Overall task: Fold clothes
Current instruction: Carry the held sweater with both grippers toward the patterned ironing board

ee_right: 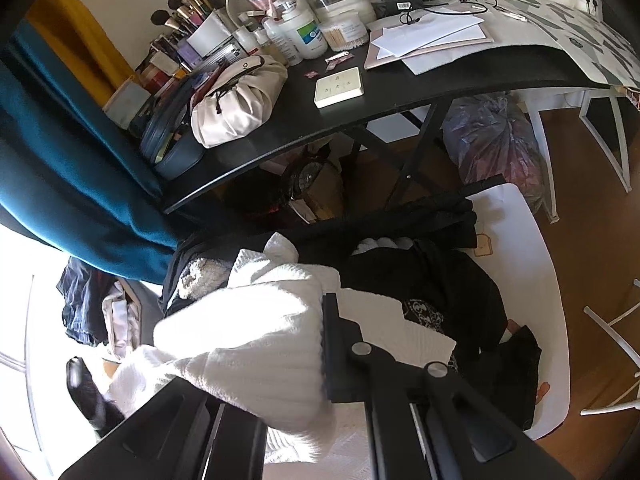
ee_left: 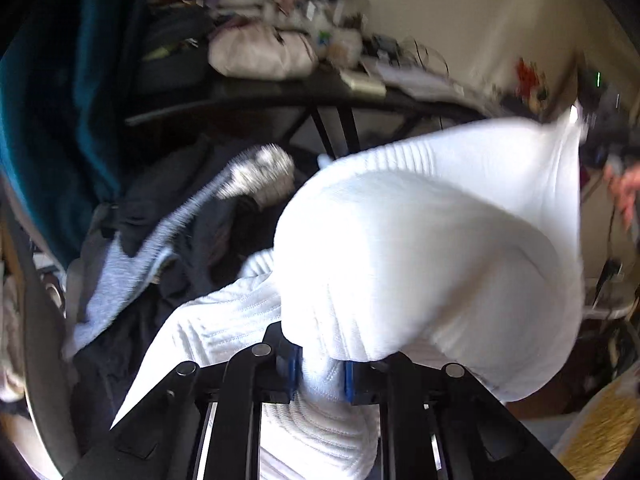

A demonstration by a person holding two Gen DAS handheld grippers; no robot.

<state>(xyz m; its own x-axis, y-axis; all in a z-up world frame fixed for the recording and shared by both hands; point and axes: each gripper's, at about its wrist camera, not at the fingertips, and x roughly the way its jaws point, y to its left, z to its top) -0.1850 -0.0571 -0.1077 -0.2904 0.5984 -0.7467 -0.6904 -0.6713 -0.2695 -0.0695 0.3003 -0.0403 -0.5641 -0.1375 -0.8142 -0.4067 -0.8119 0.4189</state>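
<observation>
The left tool point(ee_left: 320, 376) is clamping a bunched fold of a white knit garment point(ee_left: 432, 240) between its two blue pads point(ee_left: 294, 372), its jaws drawn close on the cloth. From that grip the garment is billowing up and to the right, lifted off the pile, and its far corner is reaching toward the other tool's dark shape at the right edge of the left wrist view (blurred, so the contact there is unclear). More of the same ribbed white cloth is hanging down beneath the left tool.

In the right wrist view, the right tool point(ee_right: 280, 344) is gripping the white garment too: the cloth is bunching thickly against the inner face of its right finger and covering the left one, so the jaws are closing on it.

Below both tools, a heap of dark clothes point(ee_right: 424, 280) is lying on a white counter point(ee_right: 532, 240), with a light blue garment point(ee_left: 120, 264) draped across the heap. Beyond it, a black desk point(ee_right: 400, 92) is carrying a cream pouch point(ee_right: 236, 108), bottles, papers point(ee_right: 432, 32) and a small white pad point(ee_right: 339, 87). A teal curtain point(ee_right: 60, 152) is hanging at the left.
</observation>
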